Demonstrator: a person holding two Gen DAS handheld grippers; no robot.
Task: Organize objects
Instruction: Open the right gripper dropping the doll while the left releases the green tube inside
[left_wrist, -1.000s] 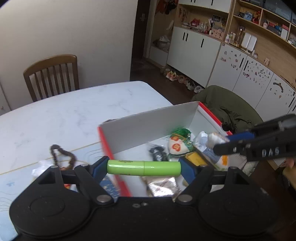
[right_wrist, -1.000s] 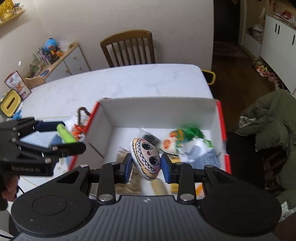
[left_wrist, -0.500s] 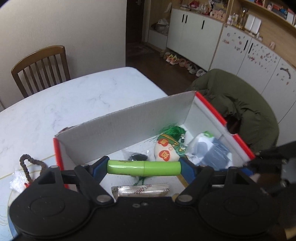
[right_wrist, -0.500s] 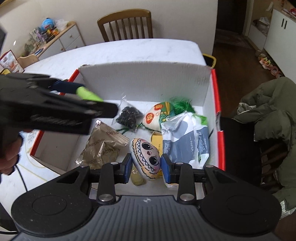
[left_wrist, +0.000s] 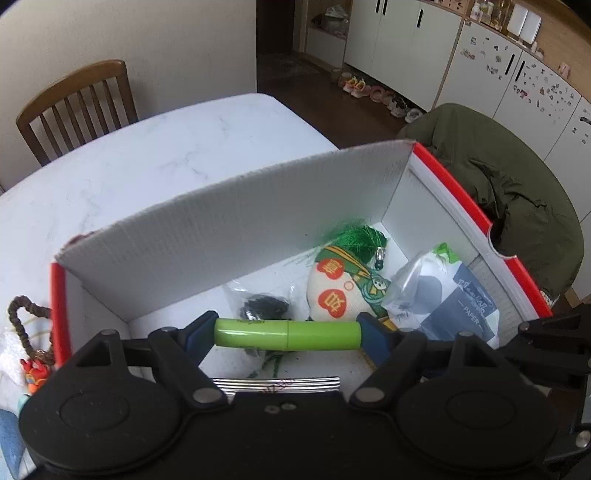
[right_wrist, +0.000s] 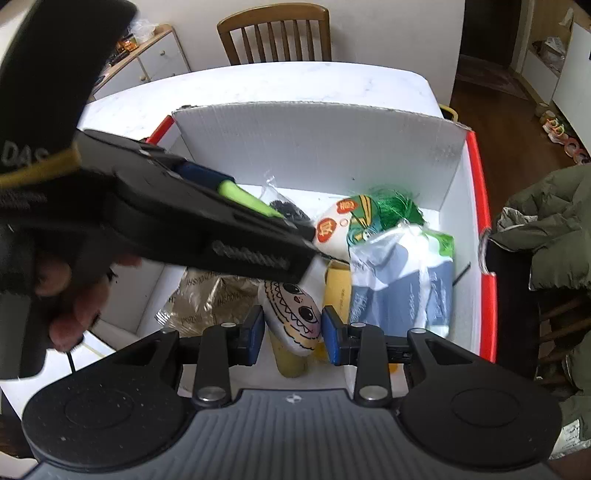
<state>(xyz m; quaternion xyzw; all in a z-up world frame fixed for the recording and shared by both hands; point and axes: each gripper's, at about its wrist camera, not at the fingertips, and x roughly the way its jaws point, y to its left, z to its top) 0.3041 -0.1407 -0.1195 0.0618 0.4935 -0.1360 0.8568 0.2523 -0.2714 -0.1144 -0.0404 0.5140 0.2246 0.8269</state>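
Left tongs (left_wrist: 287, 334) pinching green tube (left_wrist: 286, 335) crosswise above box (left_wrist: 236, 236), presumably for release inside. Right tongs (right_wrist: 293, 329) pinching painted-face oval (right_wrist: 291, 316) low over box floor, likewise for deposit. Already inside: brown packet (right_wrist: 207, 299) at 9 o'clock, paper pack (right_wrist: 402, 288) at 3 o'clock, green-tasselled pouch (left_wrist: 341, 291) at 1 o'clock. Left tool crossing the right view, crowding the drop zone.

Both wrist views close above, sharing the box (left_wrist: 236, 229)
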